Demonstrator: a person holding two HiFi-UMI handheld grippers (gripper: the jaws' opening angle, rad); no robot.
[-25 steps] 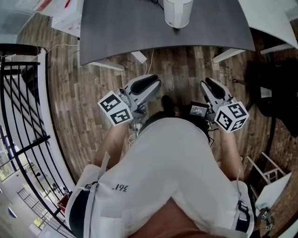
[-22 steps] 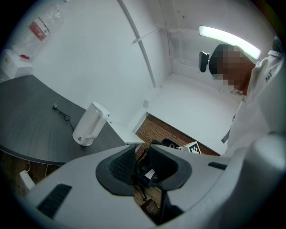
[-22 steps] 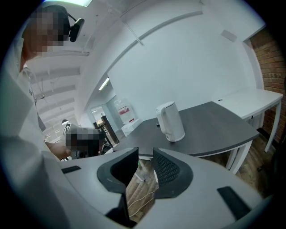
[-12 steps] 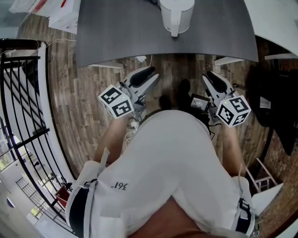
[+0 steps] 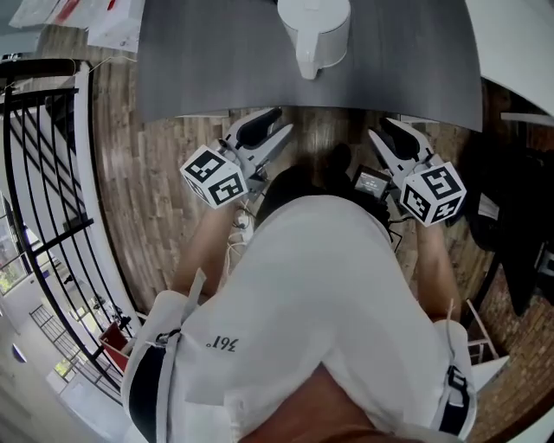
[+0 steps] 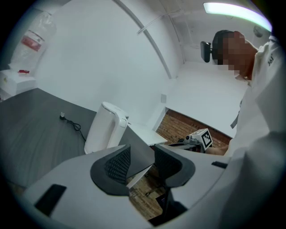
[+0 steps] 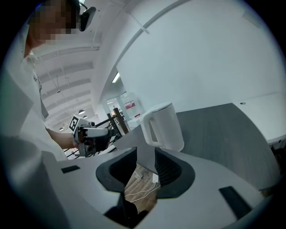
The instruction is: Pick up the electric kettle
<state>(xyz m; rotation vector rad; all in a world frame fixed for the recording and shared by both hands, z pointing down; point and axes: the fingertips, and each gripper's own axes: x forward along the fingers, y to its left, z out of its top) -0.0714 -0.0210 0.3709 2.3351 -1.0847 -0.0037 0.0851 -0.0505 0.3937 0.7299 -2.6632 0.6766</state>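
A white electric kettle (image 5: 312,35) stands upright near the front edge of a dark grey table (image 5: 199,60), handle toward me. It shows beyond the jaws in the left gripper view (image 6: 105,127) and in the right gripper view (image 7: 161,127). My left gripper (image 5: 273,124) hovers by the table's front edge, below and left of the kettle. Its jaws (image 6: 142,156) have just been opening and hold nothing. My right gripper (image 5: 387,134) hangs below and right of the kettle, and its jaws (image 7: 146,161) stand narrowly open with nothing between them. Neither gripper touches the kettle.
A black cord with a plug (image 6: 71,123) lies on the table left of the kettle. A black railing (image 5: 43,173) runs along the left over the wooden floor (image 5: 147,199). A white table (image 5: 519,43) stands at the right. Papers (image 5: 112,26) lie at the far left.
Both grippers have moved forward to the table's front edge, and the kettle now sits lower in the head view. The left jaws have spread wider.
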